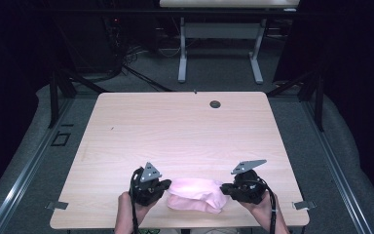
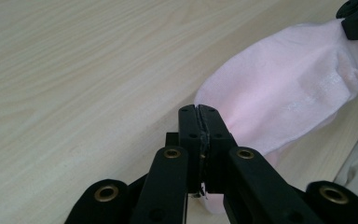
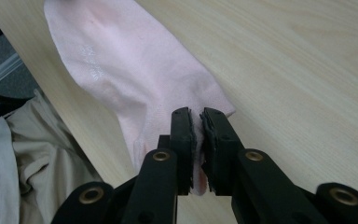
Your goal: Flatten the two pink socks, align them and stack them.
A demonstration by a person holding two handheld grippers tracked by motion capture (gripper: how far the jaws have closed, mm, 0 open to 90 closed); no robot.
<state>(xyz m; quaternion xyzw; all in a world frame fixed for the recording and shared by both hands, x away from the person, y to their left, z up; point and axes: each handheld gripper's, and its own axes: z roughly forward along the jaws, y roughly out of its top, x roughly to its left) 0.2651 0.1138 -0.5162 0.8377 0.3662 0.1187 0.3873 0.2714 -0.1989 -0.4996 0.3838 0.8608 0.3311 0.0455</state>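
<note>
- While both grippers pinch opposite ends of the pink sock point(image 1: 197, 194), it spans the gap between them just above the near edge of the wooden table point(image 1: 175, 126), sagging a little in the middle
- Left gripper point(image 2: 199, 109) has its jaws pressed together on one end of the sock; only a thin edge of fabric looks caught, so a sharp tug could pull it free and drop that end
- Right gripper point(image 3: 196, 113) is clamped on the other end, a narrow slit between its pads taken up by cloth; the bite looks shallow too, and a slip here is just as likely
- Because the sock hangs so near the table edge, a dropped end could slide off toward the person's lap point(image 3: 32, 154)
- Pulling the two hands apart unevenly would probably stretch or twist the knit, leaving it skewed when laid down
- Lowering with slack in the middle may crease or bunch it
</note>
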